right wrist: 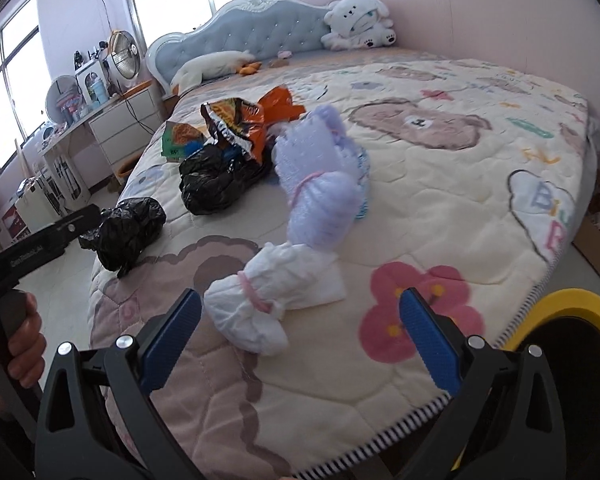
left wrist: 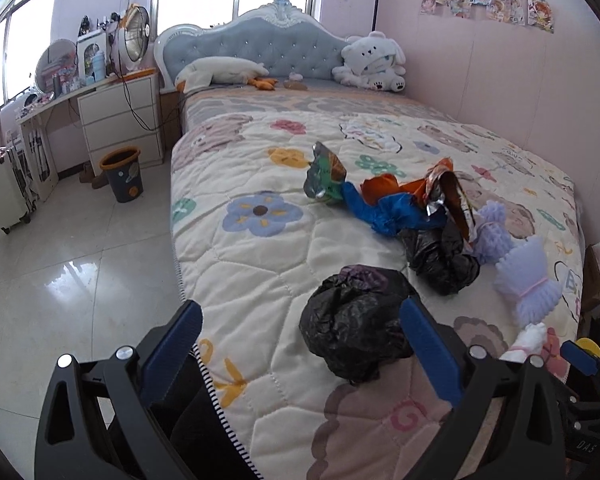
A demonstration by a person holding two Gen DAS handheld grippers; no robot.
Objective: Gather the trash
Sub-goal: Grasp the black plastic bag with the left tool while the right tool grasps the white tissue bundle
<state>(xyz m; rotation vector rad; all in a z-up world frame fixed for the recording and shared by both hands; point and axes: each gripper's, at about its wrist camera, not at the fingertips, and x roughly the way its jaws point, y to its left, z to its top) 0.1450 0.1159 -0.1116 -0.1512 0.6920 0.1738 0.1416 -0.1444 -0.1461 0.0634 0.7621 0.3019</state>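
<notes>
The bed (left wrist: pixel 260 280) carries a flowered quilt, and the trash lies scattered toward its foot edge. A crumpled black bag (left wrist: pixel 352 320) sits near the foot corner on the floor side, just ahead of the left claw (left wrist: pixel 300 344), touching the inner face of its right-hand finger; the jaws stand spread wide and grasp nothing. A white tied bundle (right wrist: pixel 256 304) lies at the foot edge, between the fingers of the right claw (right wrist: pixel 300 336), which is also released. Farther up the quilt lie a second black bag (right wrist: pixel 216 180), purple mesh bundles (right wrist: pixel 320 168) and snack wrappers (right wrist: pixel 244 120). A bin (left wrist: pixel 122 174) stands on the floor beside the bed.
</notes>
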